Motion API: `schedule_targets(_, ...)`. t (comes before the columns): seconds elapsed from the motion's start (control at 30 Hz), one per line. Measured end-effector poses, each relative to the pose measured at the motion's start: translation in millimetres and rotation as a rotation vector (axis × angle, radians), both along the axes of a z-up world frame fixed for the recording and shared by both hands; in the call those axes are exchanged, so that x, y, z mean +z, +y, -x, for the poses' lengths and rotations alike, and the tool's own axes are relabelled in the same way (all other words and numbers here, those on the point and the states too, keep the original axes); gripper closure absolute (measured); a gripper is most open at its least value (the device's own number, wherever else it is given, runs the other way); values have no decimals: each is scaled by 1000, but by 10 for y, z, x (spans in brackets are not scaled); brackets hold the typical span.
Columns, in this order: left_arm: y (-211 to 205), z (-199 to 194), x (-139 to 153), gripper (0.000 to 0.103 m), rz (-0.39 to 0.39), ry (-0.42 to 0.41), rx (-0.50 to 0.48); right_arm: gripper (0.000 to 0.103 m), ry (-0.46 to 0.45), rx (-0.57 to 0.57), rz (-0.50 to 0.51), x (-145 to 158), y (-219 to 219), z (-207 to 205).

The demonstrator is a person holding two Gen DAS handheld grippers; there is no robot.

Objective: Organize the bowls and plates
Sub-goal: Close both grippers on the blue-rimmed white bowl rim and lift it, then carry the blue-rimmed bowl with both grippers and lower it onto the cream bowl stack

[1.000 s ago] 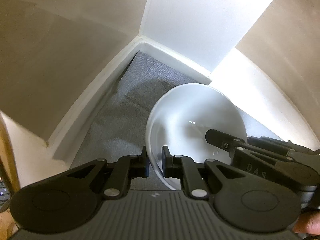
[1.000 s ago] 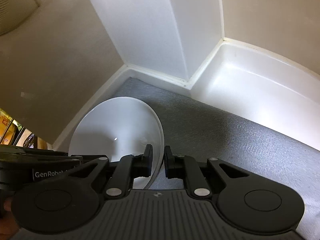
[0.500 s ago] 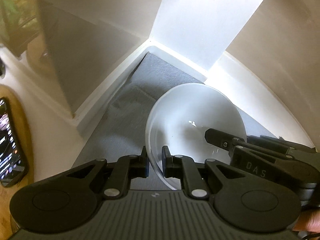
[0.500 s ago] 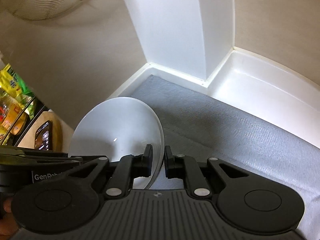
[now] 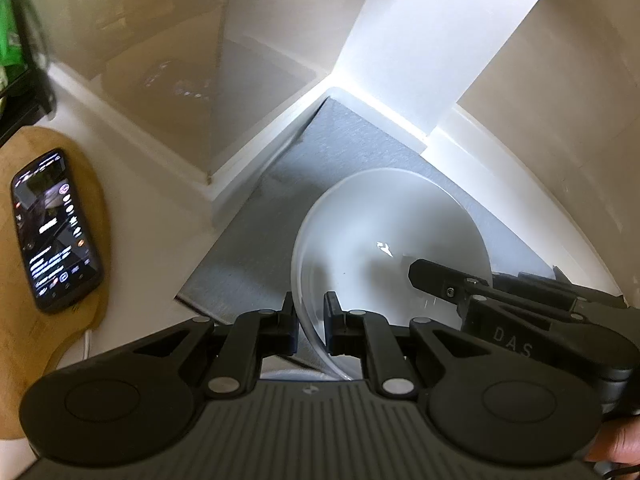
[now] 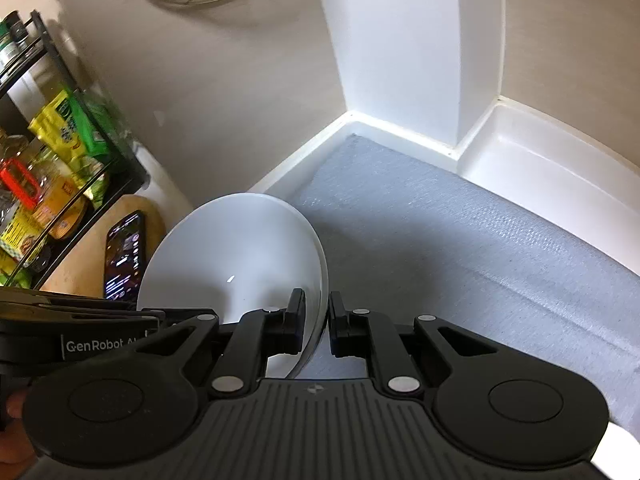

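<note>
White bowl (image 5: 384,240), glossy, empty, tilted, rim pinched both sides, above grey mat (image 6: 460,240)

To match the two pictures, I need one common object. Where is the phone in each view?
Left wrist: the phone lies at the left edge, on a wooden board.
Right wrist: the phone is at lower left, partly hidden behind the bowl.
Shared landmark: the white bowl, clamped at its rim by both grippers.

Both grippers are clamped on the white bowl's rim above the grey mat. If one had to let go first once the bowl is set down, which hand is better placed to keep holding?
Probably the left. The left gripper grips the bowl rim nearest its camera; the right gripper matches it opposite, so the edge is slight.
</note>
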State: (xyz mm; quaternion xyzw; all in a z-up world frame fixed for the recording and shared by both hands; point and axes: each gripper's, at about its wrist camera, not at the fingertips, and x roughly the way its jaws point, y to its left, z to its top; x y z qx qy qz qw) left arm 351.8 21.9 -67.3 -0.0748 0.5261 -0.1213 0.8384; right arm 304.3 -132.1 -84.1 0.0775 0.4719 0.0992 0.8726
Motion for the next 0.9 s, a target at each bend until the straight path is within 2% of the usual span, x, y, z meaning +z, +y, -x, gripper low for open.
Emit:
schedule_targets(0.53,383,319,67,90,16,-22,43,90,-7,57,-15,146,353,347)
schedule_targets(0.9,562,580,62,90,14,-6,55,89,15,85,-16,153,498,470)
